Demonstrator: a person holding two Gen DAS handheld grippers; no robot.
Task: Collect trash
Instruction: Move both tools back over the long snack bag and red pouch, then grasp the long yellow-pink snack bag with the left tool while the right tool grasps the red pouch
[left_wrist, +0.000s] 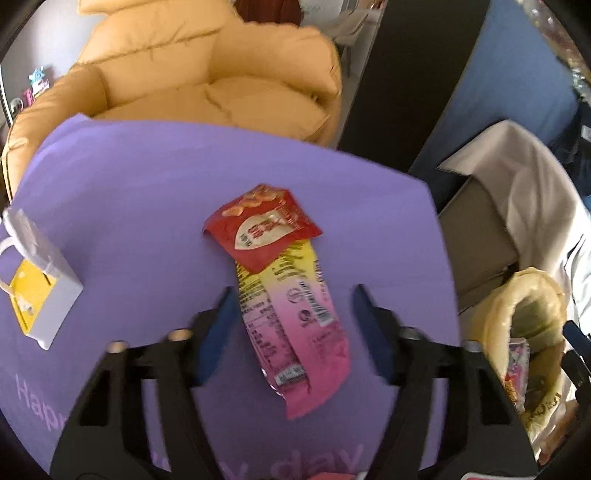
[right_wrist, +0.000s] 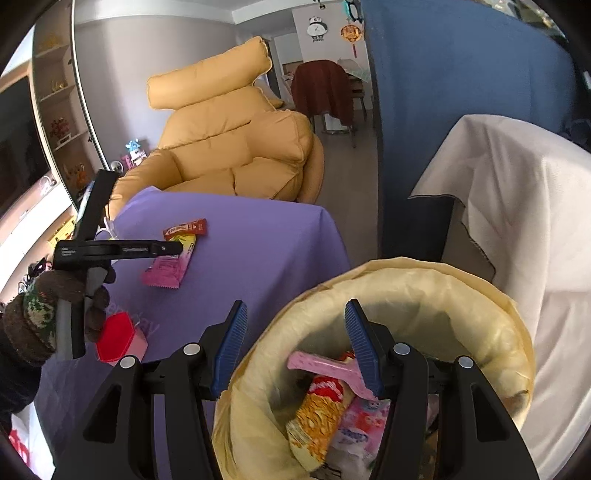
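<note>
The left gripper (left_wrist: 291, 295) hangs spread wide over a long yellow-and-pink plastic wrapper (left_wrist: 295, 314) lying on the purple tablecloth (left_wrist: 129, 184), its far end tucked under a small red sachet (left_wrist: 264, 227). The right gripper (right_wrist: 295, 314), also spread and empty, hovers above the yellow-lined trash bin (right_wrist: 424, 291) just beside the table, where colourful wrappers (right_wrist: 325, 410) lie.

The left gripper (left_wrist: 291, 295) hung low with its 2 blue-padded fingers (left_wrist: 218, 325) spread wide, nothing between the pads touching them. Seen from the right wrist camera, it was held level and pointed away to the right, its jaws side-on. A gloved left hand (right_wrist: 55, 306), in a brown and green knit, wrapped around its grey handle from below, the forearm trailing down in a dark sleeve. The right gripper (right_wrist: 295, 325) tilted downward, its 2 ribbed blue fingers (right_wrist: 231, 350) also parted wide, gripping nothing.
</note>
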